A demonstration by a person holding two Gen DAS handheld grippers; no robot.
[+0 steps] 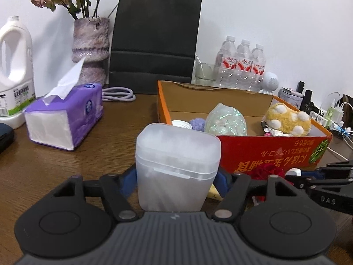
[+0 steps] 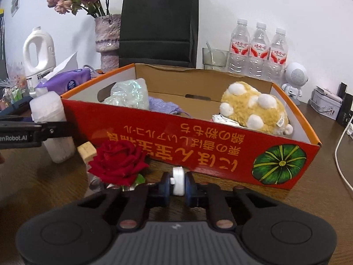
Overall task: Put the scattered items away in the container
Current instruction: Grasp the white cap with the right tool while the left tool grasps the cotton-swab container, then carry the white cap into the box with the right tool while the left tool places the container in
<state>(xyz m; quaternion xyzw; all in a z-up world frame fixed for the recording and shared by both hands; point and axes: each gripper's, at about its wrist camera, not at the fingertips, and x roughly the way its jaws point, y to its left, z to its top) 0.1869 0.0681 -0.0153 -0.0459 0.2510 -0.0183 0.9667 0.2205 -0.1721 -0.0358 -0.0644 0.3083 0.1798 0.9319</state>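
Observation:
A frosted plastic box of cotton swabs (image 1: 176,167) stands upright on the wooden table, and my left gripper (image 1: 176,177) is shut on its sides with the blue pads against it. Behind it is the red cardboard box (image 1: 275,152) holding a yellow plush (image 1: 286,119), a shiny wrapped bundle (image 1: 225,119) and a purple knit piece. My right gripper (image 2: 178,183) is shut on a small white cap-like piece (image 2: 178,180) just in front of the red cardboard box (image 2: 198,145). A red rose (image 2: 119,161) and a pale block (image 2: 87,151) lie to its left.
A purple tissue pack (image 1: 66,119), a white jug (image 1: 15,70), a vase (image 1: 91,48) and a black paper bag (image 1: 154,44) stand at the back left. Water bottles (image 2: 260,50), a glass (image 2: 215,57), a white speaker figure (image 2: 294,79), a tin (image 2: 326,103) and cables (image 2: 339,159) are on the right.

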